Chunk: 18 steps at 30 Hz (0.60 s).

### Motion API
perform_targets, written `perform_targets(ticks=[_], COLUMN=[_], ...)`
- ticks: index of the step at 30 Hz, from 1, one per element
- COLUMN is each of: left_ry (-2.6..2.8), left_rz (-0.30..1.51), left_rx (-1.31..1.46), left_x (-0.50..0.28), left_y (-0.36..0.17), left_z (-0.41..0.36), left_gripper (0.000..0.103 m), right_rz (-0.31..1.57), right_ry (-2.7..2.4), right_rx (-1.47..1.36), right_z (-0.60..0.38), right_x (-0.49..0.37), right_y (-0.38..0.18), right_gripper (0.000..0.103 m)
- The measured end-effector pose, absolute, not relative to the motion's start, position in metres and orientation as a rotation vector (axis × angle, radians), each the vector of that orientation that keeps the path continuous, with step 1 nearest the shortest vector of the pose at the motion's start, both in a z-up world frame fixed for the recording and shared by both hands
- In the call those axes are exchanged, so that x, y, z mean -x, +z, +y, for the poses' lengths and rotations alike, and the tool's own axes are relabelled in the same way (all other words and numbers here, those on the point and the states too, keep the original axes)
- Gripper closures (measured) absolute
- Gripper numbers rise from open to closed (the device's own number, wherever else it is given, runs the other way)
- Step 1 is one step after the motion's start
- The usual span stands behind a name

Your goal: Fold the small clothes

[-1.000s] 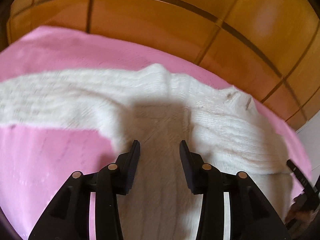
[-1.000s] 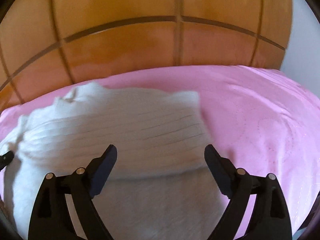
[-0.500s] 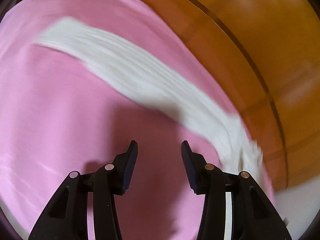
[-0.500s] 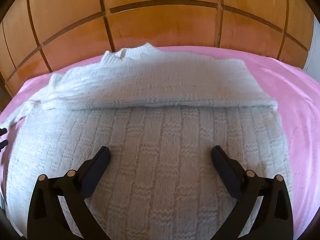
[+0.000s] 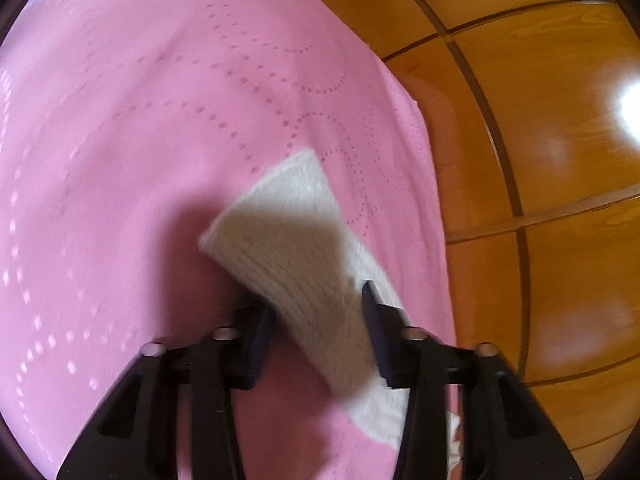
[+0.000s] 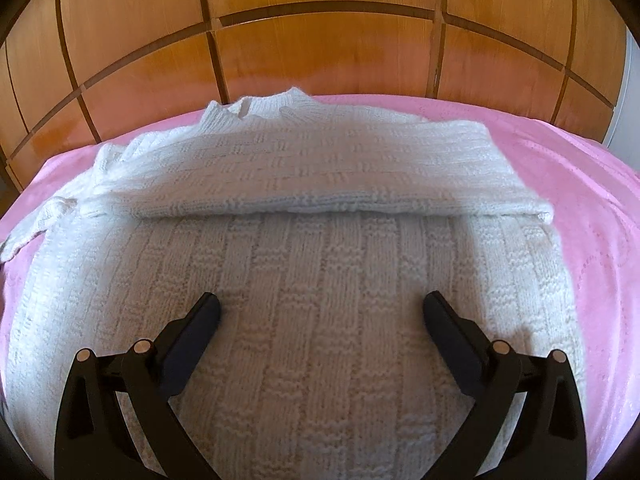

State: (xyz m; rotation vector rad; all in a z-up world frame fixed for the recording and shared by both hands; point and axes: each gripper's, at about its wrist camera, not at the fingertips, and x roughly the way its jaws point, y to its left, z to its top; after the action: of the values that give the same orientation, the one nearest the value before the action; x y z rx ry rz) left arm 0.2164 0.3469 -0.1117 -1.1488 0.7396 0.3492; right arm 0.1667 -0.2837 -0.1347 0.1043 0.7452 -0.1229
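Note:
A white knitted sweater (image 6: 320,280) lies flat on a pink bedspread (image 6: 592,200). One sleeve is folded across its chest (image 6: 320,172), and the collar (image 6: 280,108) points to the headboard. My right gripper (image 6: 320,308) is open wide and empty, just above the sweater's body. In the left wrist view the other sleeve (image 5: 296,240) stretches out over the bedspread (image 5: 120,160). My left gripper (image 5: 318,312) is open, with the sleeve passing between its fingers; the cuff end lies ahead of them.
A wooden panelled headboard (image 6: 320,40) stands behind the bed and also shows in the left wrist view (image 5: 540,160). The bedspread's edge (image 5: 424,140) runs along it. A white wall strip (image 6: 628,92) is at the far right.
My left gripper has swung left from the sweater's body out along the spread sleeve to near its cuff. My right gripper has drawn back from the folded sleeve and opened wider.

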Motion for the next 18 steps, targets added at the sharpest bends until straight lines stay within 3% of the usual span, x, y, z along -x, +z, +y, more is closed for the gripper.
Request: perform_targets(ticks=[1, 7, 12, 18], left_ry=[0.326, 0.105, -0.143, -0.382], left_rz=[0.74, 0.666, 0.678, 0.808], left_rx=[1.129, 0.967, 0.729, 0.52], left_x=[-0.221, -0.226, -0.23, -0.23], left_y=[-0.106, -0.053, -0.015, -0.034], left_z=[0.344, 0.292, 0.175, 0.025], left_gripper=[0.097, 0.097, 0.097, 0.096], right_rz=[0.745, 0.745, 0.742, 0.737], right_ry=[-0.123, -0.121, -0.117, -0.11], right_rx=[-0.104, -0.104, -0.111, -0.123], right_z=[-0.284, -0.285, -0.286, -0.288], right_x=[-0.167, -0.167, -0.167, -0.166], right_y=[-0.135, -0.135, -0.135, -0.134], right_gripper=[0.002, 0.002, 0.002, 0.002])
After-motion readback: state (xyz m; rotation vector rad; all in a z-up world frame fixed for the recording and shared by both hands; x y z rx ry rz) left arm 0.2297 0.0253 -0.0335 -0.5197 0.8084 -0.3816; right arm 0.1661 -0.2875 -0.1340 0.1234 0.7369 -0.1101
